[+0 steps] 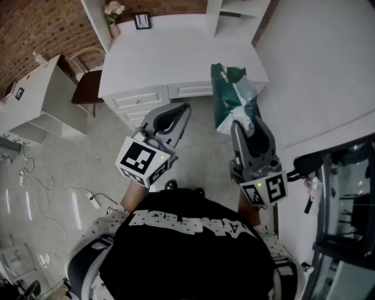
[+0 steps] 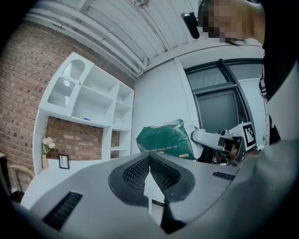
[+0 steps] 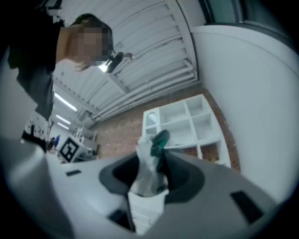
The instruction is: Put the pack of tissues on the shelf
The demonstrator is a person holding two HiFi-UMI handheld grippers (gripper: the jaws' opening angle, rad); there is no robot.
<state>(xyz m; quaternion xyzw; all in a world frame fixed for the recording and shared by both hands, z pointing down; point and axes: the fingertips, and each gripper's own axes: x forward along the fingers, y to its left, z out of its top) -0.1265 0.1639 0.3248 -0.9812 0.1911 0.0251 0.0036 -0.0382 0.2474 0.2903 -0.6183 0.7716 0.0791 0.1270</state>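
The pack of tissues (image 1: 235,95) is a dark green plastic pack with white print. It hangs in the air in front of the white desk, and my right gripper (image 1: 246,125) is shut on a bunch of its wrapper. In the right gripper view, white and green plastic (image 3: 150,161) is pinched between the jaws. My left gripper (image 1: 185,109) is shut with nothing in it, held level to the left of the pack. From the left gripper view, the pack (image 2: 166,140) and the right gripper (image 2: 218,139) are ahead to the right. The white shelf unit (image 2: 88,100) stands on the desk against the brick wall.
A white desk (image 1: 176,47) with drawers lies ahead, bearing a flower vase (image 1: 113,14) and a small picture frame (image 1: 142,21). A chair (image 1: 88,87) stands at its left, beside a low white cabinet (image 1: 35,96). A white wall and a dark rack (image 1: 345,199) are on the right.
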